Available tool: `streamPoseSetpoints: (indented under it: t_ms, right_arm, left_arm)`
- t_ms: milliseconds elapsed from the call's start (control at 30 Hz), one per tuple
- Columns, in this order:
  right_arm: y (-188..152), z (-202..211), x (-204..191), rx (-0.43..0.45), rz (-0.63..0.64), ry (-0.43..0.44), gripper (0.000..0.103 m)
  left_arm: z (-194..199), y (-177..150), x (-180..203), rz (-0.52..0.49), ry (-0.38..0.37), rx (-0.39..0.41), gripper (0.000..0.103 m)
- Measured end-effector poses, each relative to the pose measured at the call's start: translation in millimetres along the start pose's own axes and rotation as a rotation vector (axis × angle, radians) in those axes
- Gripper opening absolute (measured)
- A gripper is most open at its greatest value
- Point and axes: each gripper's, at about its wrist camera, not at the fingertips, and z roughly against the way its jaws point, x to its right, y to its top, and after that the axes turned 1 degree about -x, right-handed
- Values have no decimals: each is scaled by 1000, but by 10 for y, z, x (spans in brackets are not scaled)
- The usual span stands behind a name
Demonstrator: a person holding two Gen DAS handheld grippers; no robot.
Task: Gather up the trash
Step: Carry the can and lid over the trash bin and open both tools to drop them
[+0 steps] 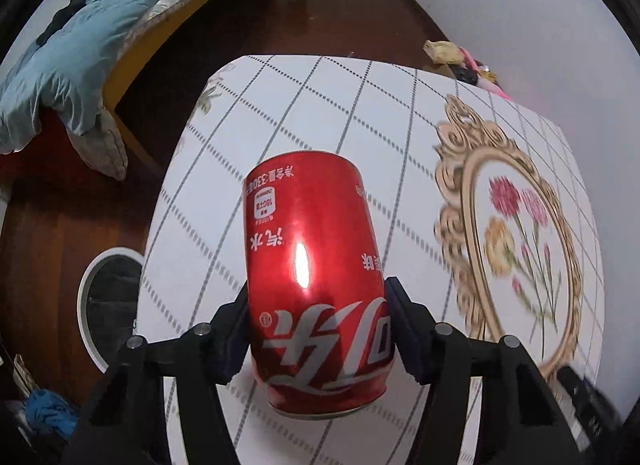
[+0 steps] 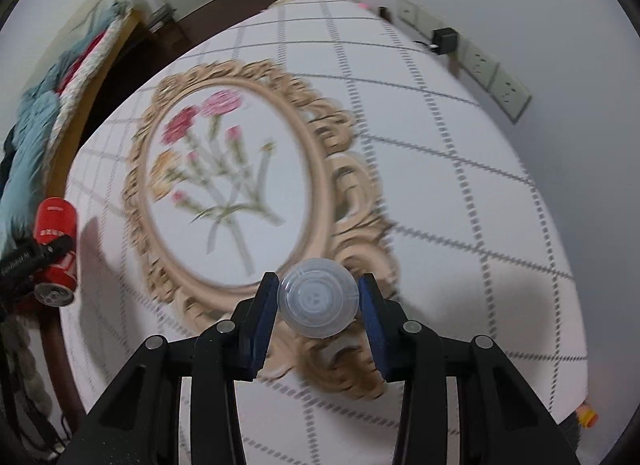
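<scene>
**Both claws loaded over the desk**

Your left claw (image 1: pixel 318 329) is clamped on a red soda can (image 1: pixel 316 277), pads pressed to its sides near the lower end. The left wrist view shows the can's label upside down and the can held above the white gridded desk (image 1: pixel 320 105). Only this view shows the white-rimmed bin (image 1: pixel 110 305) on the dark wood floor (image 1: pixel 52 233) just beside the desk's left edge, the bed (image 1: pixel 132 25) with its blue blanket, and some clutter past the desk's far corner.

Your right claw (image 2: pixel 318 301) is clamped on a small clear plastic cup (image 2: pixel 318 297), its round end facing the camera, blue pads (image 2: pixel 262 317) touching it on both sides. It sits over the edge of the printed gold frame with flowers (image 2: pixel 228 169) on the desk cover.

Only the right wrist view shows the can from outside: at the far left, tilted, its silver top end pointing down, gripped by the left claw beside the desk's edge. It also shows the wall sockets (image 2: pixel 484 69) and a black plug (image 2: pixel 444 41).
</scene>
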Motion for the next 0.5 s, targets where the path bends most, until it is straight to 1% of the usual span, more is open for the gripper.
streamPoseSetpoints:
  t_ms: [167, 267, 333, 500]
  right_arm:
    - [-85, 147, -362, -1, 68, 72, 43]
    - [-111, 306, -634, 12, 115, 119, 43]
    - [-124, 412, -782, 23, 137, 146, 43]
    - [-86, 695, -1331, 52, 215, 224, 43]
  left_arm:
    - [284, -182, -158, 11, -19, 39, 58]
    - [523, -250, -308, 26, -27, 81, 58]
    - [709, -258, -448, 47, -37, 114, 58]
    - [1183, -217, -883, 89, -39, 209, 58]
